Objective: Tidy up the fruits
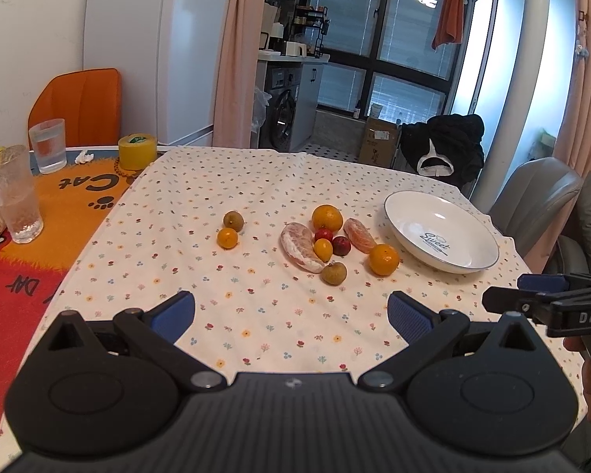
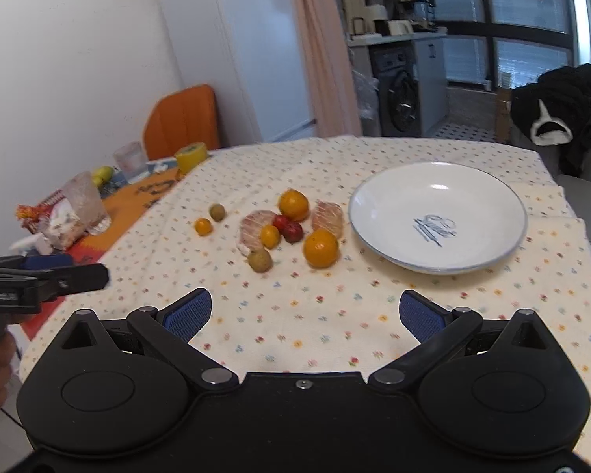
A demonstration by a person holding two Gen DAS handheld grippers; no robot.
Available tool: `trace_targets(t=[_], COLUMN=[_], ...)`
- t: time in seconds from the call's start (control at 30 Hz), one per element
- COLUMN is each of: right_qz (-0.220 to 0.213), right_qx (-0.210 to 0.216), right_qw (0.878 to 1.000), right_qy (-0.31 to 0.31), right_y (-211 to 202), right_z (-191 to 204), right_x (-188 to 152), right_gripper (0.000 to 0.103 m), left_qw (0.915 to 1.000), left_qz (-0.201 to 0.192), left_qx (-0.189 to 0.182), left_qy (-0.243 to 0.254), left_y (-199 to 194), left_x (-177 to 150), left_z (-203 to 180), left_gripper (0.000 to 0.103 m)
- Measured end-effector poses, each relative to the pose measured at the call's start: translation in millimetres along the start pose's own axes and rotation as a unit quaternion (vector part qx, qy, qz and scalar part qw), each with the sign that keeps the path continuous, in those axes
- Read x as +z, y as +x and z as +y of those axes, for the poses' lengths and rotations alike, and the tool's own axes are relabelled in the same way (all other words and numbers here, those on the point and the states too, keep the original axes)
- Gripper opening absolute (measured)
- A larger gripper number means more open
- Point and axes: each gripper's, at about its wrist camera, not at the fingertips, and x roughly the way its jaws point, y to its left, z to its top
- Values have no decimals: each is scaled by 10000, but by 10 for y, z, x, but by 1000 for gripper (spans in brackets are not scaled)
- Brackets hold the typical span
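Observation:
Several fruits lie loose on the floral tablecloth: two oranges, two peeled citrus pieces, small red fruits, kumquats and brownish round fruits. A white plate with blue lettering stands empty to their right. My left gripper hovers open over the near cloth, nothing between its blue pads. My right gripper is open too, short of the fruits and plate.
At the left stand two glasses, a yellow tape roll and an orange mat. An orange chair is behind them. A grey chair and a chair draped in black clothing sit at the right.

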Motion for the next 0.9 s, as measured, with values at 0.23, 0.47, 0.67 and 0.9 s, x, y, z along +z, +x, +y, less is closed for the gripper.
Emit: trace_targets(t=[0.23,0.47,0.67,0.9], right_qz=[51,33,-20,176], right_qx=[-121,-116,-18,-17], right_qw=[9999,9999,10000,9998], right_qy=[-64,11,6,119], right_y=[127,244,314,498], right_z=[-39,-104,-148,-204], right_x=[31,42,56,58], right_gripper=[103,103,103,103], left_qw=[10000,10000,9999,9998], left_qz=[27,88,135,189], left_qx=[-23,-17,-7,-10], left_qy=[-17,-25,-41,-13], left_y=[167,344,480,652], left_x=[31,56,77,94], left_z=[-22,-33,-14,-33], left_gripper=[103,103,103,103])
